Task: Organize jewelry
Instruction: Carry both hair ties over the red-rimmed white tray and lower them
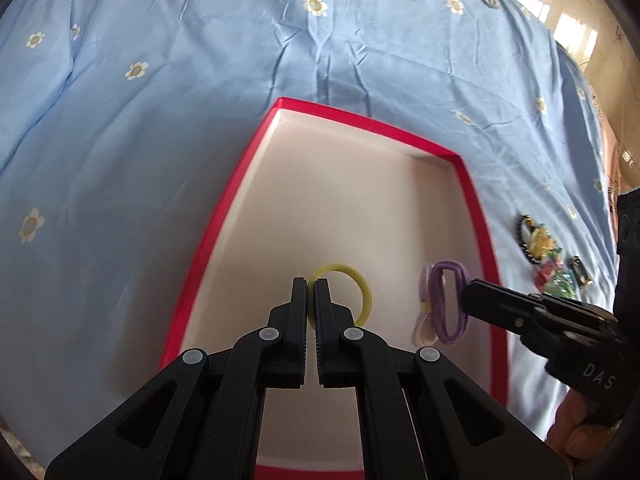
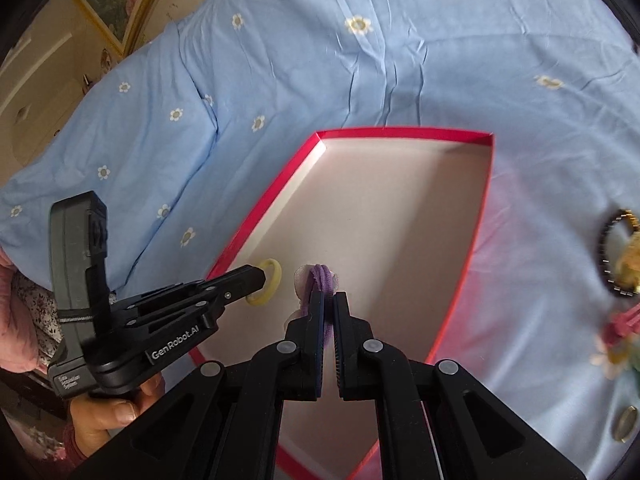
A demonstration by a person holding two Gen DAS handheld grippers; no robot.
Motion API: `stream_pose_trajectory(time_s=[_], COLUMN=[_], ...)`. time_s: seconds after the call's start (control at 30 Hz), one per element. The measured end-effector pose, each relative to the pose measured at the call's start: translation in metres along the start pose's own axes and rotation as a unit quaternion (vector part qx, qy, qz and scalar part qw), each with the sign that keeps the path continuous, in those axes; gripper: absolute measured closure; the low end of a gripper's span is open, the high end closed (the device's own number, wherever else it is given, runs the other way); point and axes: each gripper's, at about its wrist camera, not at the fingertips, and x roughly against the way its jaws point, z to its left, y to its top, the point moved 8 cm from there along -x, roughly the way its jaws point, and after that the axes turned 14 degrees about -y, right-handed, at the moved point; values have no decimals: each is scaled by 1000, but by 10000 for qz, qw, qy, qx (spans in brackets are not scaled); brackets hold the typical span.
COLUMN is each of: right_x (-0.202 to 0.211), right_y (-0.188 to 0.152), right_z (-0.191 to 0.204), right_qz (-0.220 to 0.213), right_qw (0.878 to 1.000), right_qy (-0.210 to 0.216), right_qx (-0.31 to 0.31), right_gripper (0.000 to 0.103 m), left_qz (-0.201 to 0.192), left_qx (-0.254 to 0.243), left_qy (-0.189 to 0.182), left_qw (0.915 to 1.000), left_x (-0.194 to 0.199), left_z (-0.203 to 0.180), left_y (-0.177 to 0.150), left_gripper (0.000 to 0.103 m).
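Observation:
A red-rimmed box [image 1: 476,208] with a pale floor lies on the blue bedspread; it also shows in the right wrist view [image 2: 400,134]. My left gripper [image 1: 311,286] is shut on a yellow hair ring [image 1: 362,292] and holds it over the box floor. In the right wrist view the left gripper [image 2: 256,278] holds the yellow ring [image 2: 269,280]. My right gripper [image 2: 329,300] is shut on a purple hair tie [image 2: 320,276] inside the box. In the left wrist view the right gripper [image 1: 468,298] grips the purple tie [image 1: 448,300].
A pile of loose jewelry [image 1: 548,252] lies on the bedspread right of the box, with a black beaded bracelet [image 2: 610,256] and colourful pieces [image 2: 620,344]. A framed picture [image 2: 112,0] hangs on the far wall.

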Motion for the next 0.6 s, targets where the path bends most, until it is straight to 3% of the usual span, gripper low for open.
stream_pose_trajectory(time_s=[0.4, 0.6], right_x=[-28, -28], right_y=[-5, -4], right_z=[1, 1], right_qz=[258, 253], right_qw=[9993, 9992], right_qy=[-212, -250], right_qx=[181, 206], right_gripper=[94, 92], left_qz=[197, 163], left_qx=[-92, -92], left_qy=[259, 347], left_qw=[9994, 9992], left_x=[-17, -10], left_z=[8, 7], left_y=[-6, -5], left_gripper=[99, 75])
